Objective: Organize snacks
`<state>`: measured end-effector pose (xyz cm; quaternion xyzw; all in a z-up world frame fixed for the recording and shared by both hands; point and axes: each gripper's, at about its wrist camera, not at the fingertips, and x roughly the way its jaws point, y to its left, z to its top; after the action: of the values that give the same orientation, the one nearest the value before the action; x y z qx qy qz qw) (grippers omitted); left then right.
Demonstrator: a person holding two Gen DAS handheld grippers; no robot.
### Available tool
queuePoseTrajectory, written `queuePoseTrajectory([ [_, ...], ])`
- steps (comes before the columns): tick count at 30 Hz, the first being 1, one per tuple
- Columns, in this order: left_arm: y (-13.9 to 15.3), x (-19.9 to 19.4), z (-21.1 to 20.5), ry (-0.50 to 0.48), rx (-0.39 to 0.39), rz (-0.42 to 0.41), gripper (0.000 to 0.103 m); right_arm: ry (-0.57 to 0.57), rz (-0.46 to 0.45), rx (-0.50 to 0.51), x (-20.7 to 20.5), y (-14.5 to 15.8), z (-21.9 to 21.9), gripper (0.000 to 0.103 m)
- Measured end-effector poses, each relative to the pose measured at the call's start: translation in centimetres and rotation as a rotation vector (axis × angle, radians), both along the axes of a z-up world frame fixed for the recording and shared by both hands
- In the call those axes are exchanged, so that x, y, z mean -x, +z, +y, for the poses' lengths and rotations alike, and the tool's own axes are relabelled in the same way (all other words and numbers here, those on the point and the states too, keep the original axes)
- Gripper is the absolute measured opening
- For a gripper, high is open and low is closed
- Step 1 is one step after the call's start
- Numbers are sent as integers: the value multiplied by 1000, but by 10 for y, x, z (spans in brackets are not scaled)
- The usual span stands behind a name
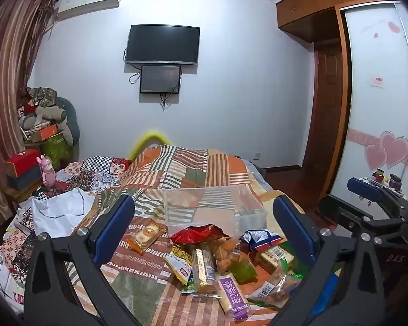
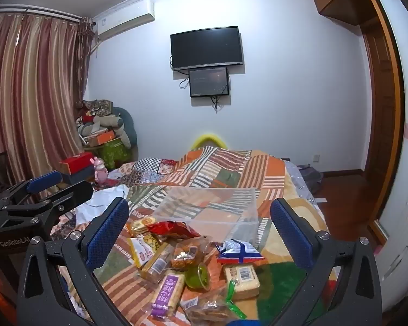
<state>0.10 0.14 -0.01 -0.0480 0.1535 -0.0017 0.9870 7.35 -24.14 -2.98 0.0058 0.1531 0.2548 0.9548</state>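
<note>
Ok so snack pile [image 1: 220,260] is sitting on the bed [image 1: 138,279], in a heap toward the near edge, with the clear bin [image 1: 215,209] just behind it, further up the quilt.

Left to right: my left gripper [image 1: 204,228] hangs over the pile with its jaws as wide as they go, nothing in them. Leftmost is a flat cracker pack [image 1: 147,235], a bit apart from the rest. Then the red bag [image 1: 201,233] right against the bin's front wall, the gold bar [image 1: 204,269] with its long axis running roughly toward me, and the purple bar [image 1: 232,293] also pointing near-to-far, slightly angled right at the near end. The green jelly cup [image 2: 198,275] lies tipped on its side. The blue-white pack [image 2: 239,251] is at the right of the pile. Right gripper [image 2: 200,232] is wide open and empty as well.

What worries me: everything overlaps, so I reckon closing on one bar could drag or pinch a neighbour too. The quilt is soft and rumpled, so pushing down probably sinks things. The bin looks light, and I'd guess a nudge could slide it away.
</note>
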Motion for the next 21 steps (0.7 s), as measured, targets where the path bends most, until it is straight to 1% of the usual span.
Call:
queuePoseTrajectory([
  [2, 1, 0, 4, 7, 8, -8, 103, -2, -2, -1, 1, 0, 0, 103],
  [3, 1, 5, 1, 8, -15, -43, 103, -4, -3, -1, 1, 0, 0, 103],
  [6, 4, 7, 1, 12, -15, -37, 103, -5, 1, -2, 1, 0, -1, 103],
  [15, -2, 4, -6, 16, -36, -30, 103, -10, -4, -7, 4, 3, -2, 103],
  [21, -3, 3, -7, 16, -27, -29, 103, -9, -5, -14, 3, 2, -5, 103],
])
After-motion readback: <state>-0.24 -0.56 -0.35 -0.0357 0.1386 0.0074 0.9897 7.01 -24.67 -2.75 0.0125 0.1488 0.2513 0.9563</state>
